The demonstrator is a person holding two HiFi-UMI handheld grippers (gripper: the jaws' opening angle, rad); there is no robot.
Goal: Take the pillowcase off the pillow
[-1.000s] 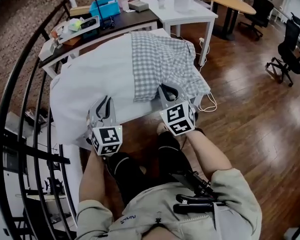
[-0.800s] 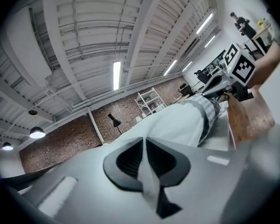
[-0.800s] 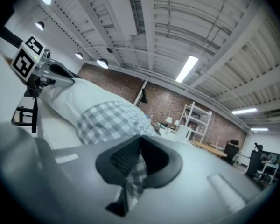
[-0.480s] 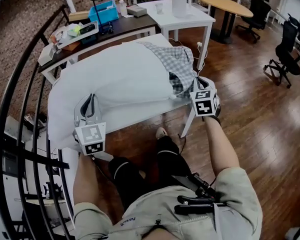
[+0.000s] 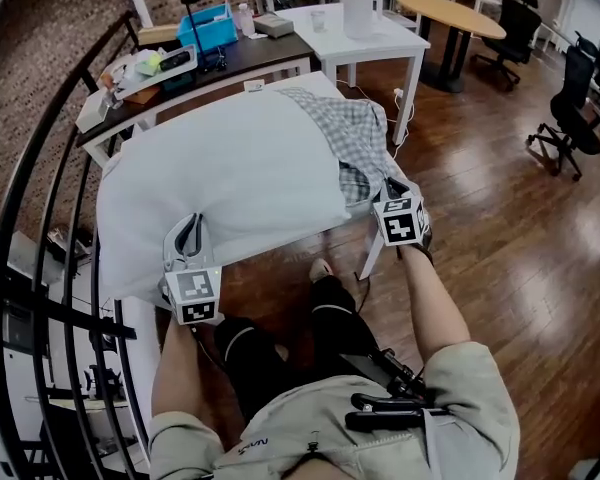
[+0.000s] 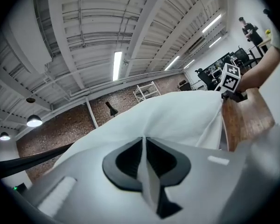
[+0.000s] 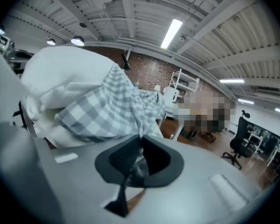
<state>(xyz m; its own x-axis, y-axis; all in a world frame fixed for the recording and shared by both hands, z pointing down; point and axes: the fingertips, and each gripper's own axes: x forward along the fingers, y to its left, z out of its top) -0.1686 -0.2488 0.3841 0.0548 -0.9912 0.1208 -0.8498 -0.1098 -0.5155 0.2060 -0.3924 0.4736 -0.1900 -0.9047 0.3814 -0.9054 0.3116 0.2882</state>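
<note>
Pillowcase (image 5: 358, 140) (grey-and-white check) at the right end of the white pillow (image 5: 230, 173)

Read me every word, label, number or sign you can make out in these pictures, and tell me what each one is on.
Nothing here reads clearly.
Small pale print on the person's grey sweatshirt: upside down, too small to read.
Left gripper's marker cube and right gripper's marker cube: black-and-white square patterns, no words.
Clutter on the dark desk: too small to tell any labels.
</note>
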